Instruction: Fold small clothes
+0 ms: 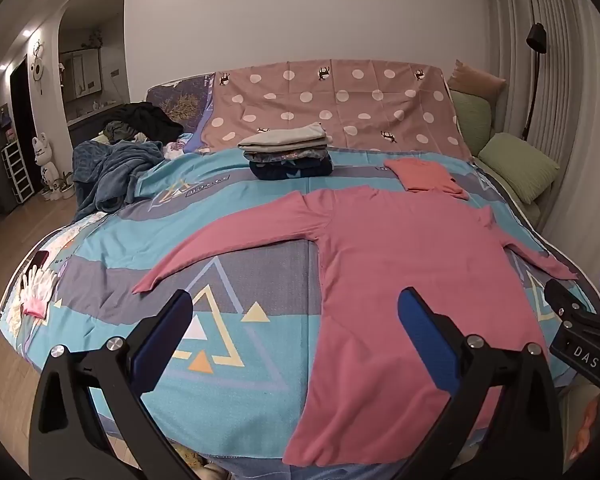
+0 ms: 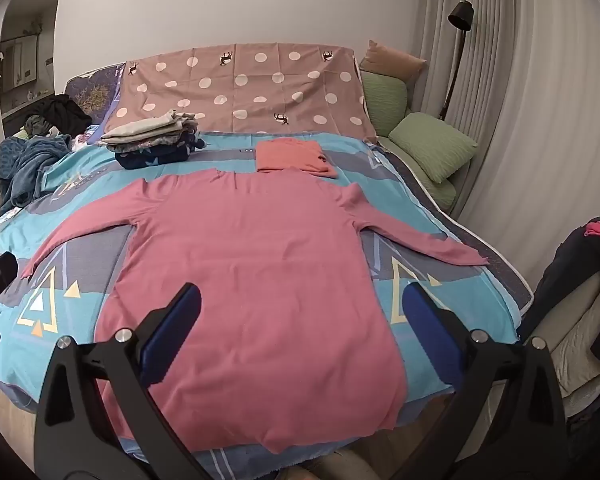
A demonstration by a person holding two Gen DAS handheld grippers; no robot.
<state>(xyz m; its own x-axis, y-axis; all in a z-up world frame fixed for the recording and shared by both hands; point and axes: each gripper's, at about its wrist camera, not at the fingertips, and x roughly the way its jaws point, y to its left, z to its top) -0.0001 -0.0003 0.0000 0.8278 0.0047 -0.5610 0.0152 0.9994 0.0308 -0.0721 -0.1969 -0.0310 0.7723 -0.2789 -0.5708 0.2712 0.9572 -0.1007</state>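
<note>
I am holding the left gripper [image 1: 296, 328] and right gripper [image 2: 302, 320] spread wide, empty, over the pink long-sleeved shirt [image 2: 256, 252] at frame centre. I am planning to pinch one sleeve cuff [image 2: 474, 258] at right, keeping the fabric flat.

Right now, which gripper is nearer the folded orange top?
Right. The right gripper hangs over the pink shirt's hem below the folded orange top; the left gripper sits further left.

One spread pink shirt [image 2: 256, 264], one folded orange garment [image 2: 292, 155], two green cushions [image 2: 432, 146].
</note>
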